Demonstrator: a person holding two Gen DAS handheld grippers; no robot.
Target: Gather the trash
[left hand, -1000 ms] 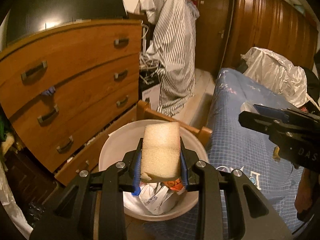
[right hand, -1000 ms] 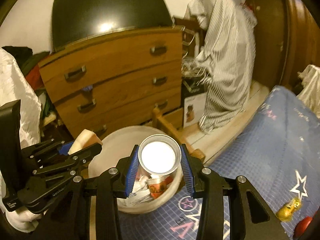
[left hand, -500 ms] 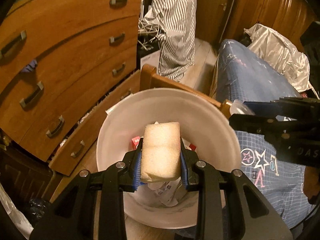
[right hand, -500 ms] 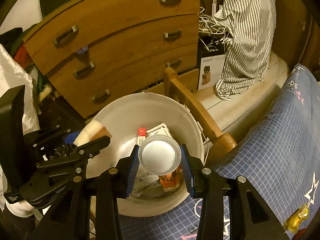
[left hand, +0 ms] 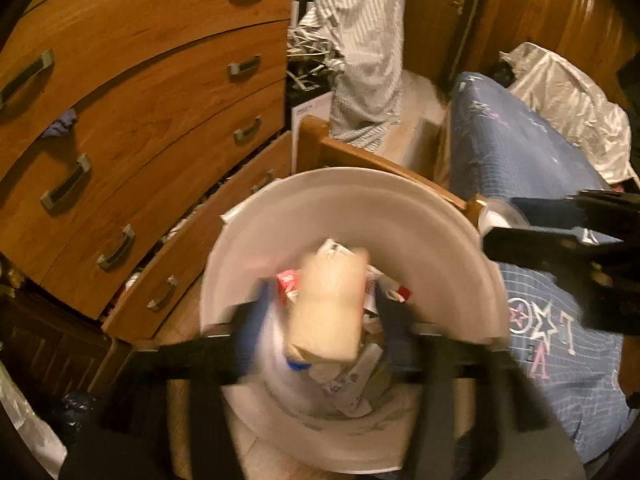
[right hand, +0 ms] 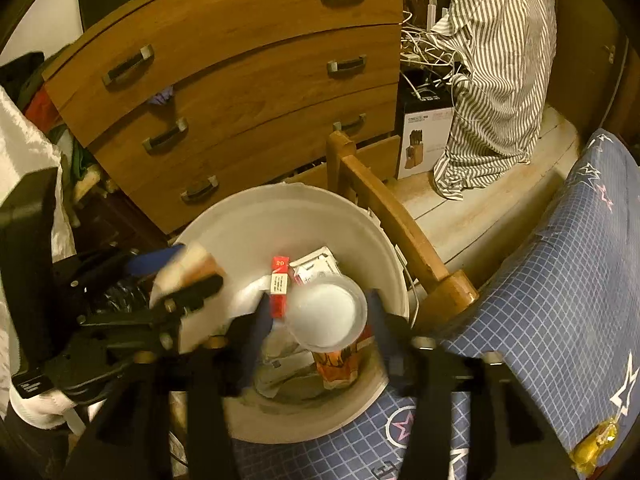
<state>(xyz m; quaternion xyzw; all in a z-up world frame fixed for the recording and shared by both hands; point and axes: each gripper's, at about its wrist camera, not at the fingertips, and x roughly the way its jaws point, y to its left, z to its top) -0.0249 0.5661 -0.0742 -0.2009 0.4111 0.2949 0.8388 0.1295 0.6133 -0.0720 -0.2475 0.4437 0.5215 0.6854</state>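
Left wrist view: the left tool (left hand: 320, 312) points down into the white bin (left hand: 280, 216). Its jaws are opening; the blue pads stand clear on both sides of the yellowish foam block (left hand: 326, 312), which sits blurred in the gap, over the bin's mouth. So the block is released, not clamped. Crumpled paper and packaging (left hand: 360, 376) lie at the bin bottom under it. The right tool (left hand: 560, 240) enters from the right edge, over the bin rim, with the rim of a cup just visible between its fingers. A wooden chest of drawers (left hand: 140, 100) stands to the left, a bed with a blue checked cover (left hand: 540, 184) to the right, and a wooden bed frame (left hand: 384, 164) touches the bin's far side. A striped cloth (left hand: 364, 48) hangs further back.

Right wrist view: the right tool (right hand: 320, 320) also aims into the bin (right hand: 248, 232). Jaws opening; the white plastic cup (right hand: 326, 314) is seen mouth-on between them, with a gap at each pad, so it is let go above the trash. A red carton (right hand: 279, 284) and papers lie below it in the bin. The left tool (right hand: 176, 280) shows at the left, over the bin's rim, foam block (right hand: 188, 266) between its spread fingers. A small yellow thing (right hand: 596, 440) lies on the bed cover (right hand: 560, 280) at lower right; what it is I cannot tell.
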